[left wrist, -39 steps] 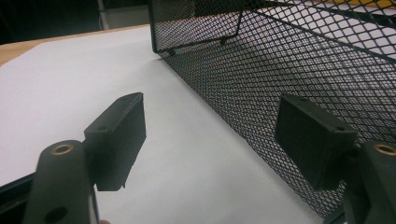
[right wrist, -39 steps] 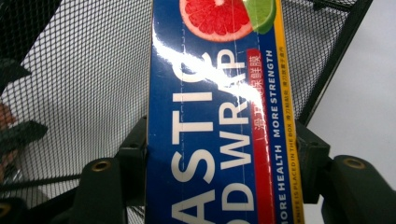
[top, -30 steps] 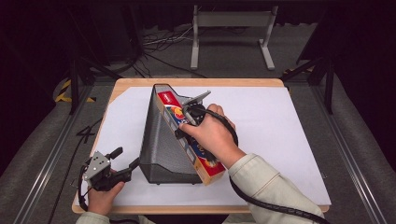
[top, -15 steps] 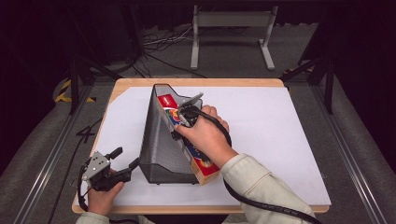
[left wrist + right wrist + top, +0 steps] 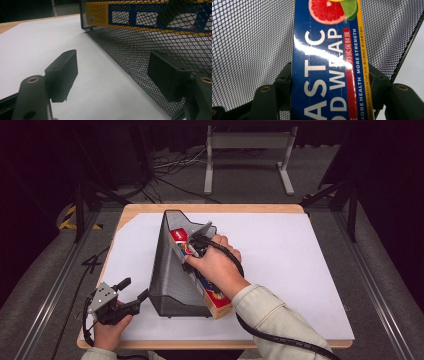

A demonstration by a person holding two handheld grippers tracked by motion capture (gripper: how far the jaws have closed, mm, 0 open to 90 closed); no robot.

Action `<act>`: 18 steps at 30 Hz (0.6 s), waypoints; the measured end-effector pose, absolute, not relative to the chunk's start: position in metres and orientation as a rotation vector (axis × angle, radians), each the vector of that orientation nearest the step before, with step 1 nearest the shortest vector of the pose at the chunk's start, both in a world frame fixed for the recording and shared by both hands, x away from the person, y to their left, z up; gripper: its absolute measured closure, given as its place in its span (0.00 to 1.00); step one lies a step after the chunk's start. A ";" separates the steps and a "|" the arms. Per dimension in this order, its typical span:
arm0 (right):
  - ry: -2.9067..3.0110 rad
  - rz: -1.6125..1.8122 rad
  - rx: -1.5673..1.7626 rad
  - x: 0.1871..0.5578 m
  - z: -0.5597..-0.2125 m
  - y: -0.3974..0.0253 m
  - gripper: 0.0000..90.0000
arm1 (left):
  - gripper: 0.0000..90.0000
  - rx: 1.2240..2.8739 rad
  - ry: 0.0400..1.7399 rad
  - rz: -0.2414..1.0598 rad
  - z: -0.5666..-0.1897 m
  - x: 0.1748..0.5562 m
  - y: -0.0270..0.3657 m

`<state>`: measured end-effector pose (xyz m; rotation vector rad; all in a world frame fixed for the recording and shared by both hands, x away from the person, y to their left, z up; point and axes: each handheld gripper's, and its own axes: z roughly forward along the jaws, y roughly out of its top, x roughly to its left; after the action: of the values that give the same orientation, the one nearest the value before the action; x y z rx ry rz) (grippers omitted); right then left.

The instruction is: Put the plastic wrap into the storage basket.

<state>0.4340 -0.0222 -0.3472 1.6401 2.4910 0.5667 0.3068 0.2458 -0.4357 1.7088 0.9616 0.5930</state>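
Note:
A black mesh file holder [image 5: 172, 270] lies on its side on the white table cover. A long blue plastic wrap box [image 5: 329, 62] with a yellow edge sits in it, one end [image 5: 220, 302] sticking out toward me. My right gripper [image 5: 197, 244] is shut on the box, its jaws pressing both long sides [image 5: 329, 82]. My left gripper [image 5: 131, 294] rests on the table at the holder's near left corner, jaws open, nothing between them [image 5: 112, 72]. Through the mesh wall [image 5: 150, 37] the box's yellow and blue back shows.
The white sheet [image 5: 300, 260] covers a wooden table [image 5: 150, 210] and has free room to the right of the holder. A metal stand [image 5: 247, 150] and cables lie on the dark floor beyond the far edge.
My right hand has pushed the box a little farther into the mesh holder, moving up and left. The left gripper has stayed put.

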 end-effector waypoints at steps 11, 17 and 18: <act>2.523 0.516 1.612 0.438 -0.349 -0.018 0.43 | 0.28 1.706 0.963 0.584 -0.435 0.307 0.247; 2.531 0.594 1.581 0.439 -0.346 -0.020 0.30 | 0.28 1.703 0.963 0.583 -0.436 0.307 0.246; 2.534 0.592 1.577 0.439 -0.347 -0.020 0.28 | 0.28 1.704 0.964 0.583 -0.436 0.307 0.246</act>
<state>0.4385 -0.0205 -0.3467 1.5774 2.5340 0.5920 0.3069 0.2464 -0.4355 1.7036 0.9638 0.5828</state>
